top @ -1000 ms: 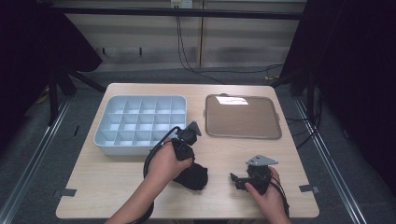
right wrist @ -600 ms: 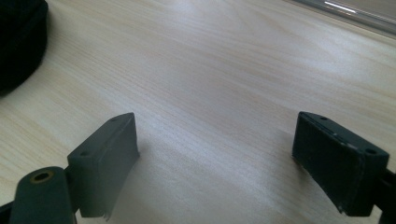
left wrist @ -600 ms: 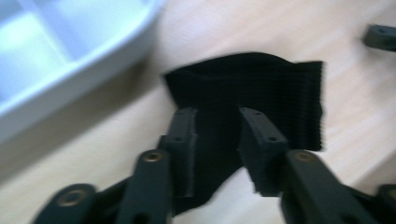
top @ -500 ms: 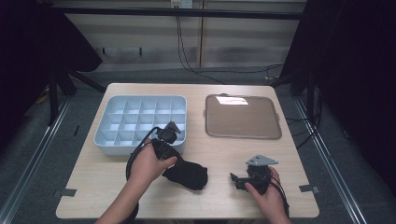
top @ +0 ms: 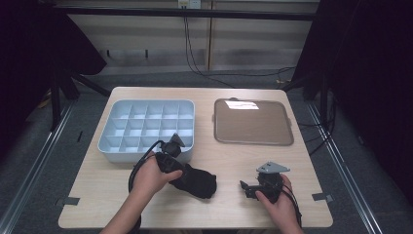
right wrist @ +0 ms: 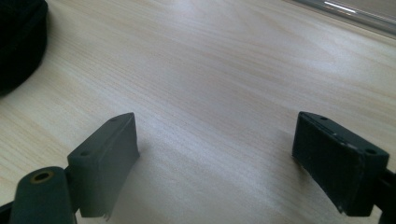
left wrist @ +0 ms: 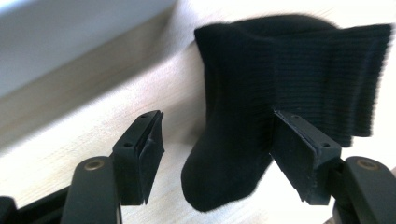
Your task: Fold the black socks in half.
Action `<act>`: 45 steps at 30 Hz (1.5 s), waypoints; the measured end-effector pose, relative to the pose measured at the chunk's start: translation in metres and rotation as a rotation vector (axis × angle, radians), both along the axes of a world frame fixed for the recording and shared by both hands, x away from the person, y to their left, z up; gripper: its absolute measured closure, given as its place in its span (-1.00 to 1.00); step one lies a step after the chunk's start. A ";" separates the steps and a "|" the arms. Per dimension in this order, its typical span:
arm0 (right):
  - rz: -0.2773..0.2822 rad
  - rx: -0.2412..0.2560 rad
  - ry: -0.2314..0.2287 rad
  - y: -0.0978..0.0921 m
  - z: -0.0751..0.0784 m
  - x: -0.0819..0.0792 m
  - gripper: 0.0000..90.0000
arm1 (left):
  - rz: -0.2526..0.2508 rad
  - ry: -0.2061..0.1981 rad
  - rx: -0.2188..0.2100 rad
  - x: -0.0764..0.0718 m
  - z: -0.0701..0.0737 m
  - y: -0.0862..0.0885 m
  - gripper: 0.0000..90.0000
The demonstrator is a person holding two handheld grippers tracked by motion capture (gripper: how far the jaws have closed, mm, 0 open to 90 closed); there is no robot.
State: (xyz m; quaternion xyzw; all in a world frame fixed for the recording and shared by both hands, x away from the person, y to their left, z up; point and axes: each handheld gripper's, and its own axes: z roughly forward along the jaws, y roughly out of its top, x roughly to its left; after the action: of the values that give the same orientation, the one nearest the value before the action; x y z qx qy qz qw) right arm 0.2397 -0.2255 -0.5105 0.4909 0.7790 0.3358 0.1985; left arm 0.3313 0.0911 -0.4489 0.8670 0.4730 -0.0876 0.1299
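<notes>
Left claw (left wrist: 212, 140) open, jaws straddling the black sock (left wrist: 280, 93), which lies on the surface (top: 229, 161) between and ahead of them. Best to push deeper before closing, catch both layers. Right claw (right wrist: 215, 158) open, empty, sock off to its left.

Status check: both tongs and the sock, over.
Left tongs open, straddling black sock. Right tongs open over bare table. Nothing in the way.
</notes>
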 end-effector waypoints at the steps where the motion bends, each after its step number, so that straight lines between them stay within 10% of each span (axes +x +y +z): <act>1: 0.000 0.000 0.000 0.000 0.000 0.000 -0.70 | -0.010 0.008 -0.001 0.000 -0.002 -0.001 -0.20; 9: 0.039 -0.001 0.008 0.013 0.009 -0.001 -0.62 | -0.032 0.005 0.014 -0.003 0.004 -0.010 0.42; 28: 0.132 -0.019 0.026 0.058 0.006 0.000 -0.60 | -0.169 -0.028 -0.030 -0.021 0.032 -0.061 0.61; 45: 0.134 -0.021 0.017 0.060 0.005 -0.001 -0.59 | -0.285 -0.015 0.033 -0.033 0.010 -0.094 0.64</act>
State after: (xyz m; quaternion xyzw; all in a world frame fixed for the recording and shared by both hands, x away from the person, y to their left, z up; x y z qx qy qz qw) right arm 0.2385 -0.1657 -0.5058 0.4383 0.8153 0.3359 0.1743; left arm 0.2982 -0.0026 -0.4389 0.9279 0.3458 -0.0909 0.1053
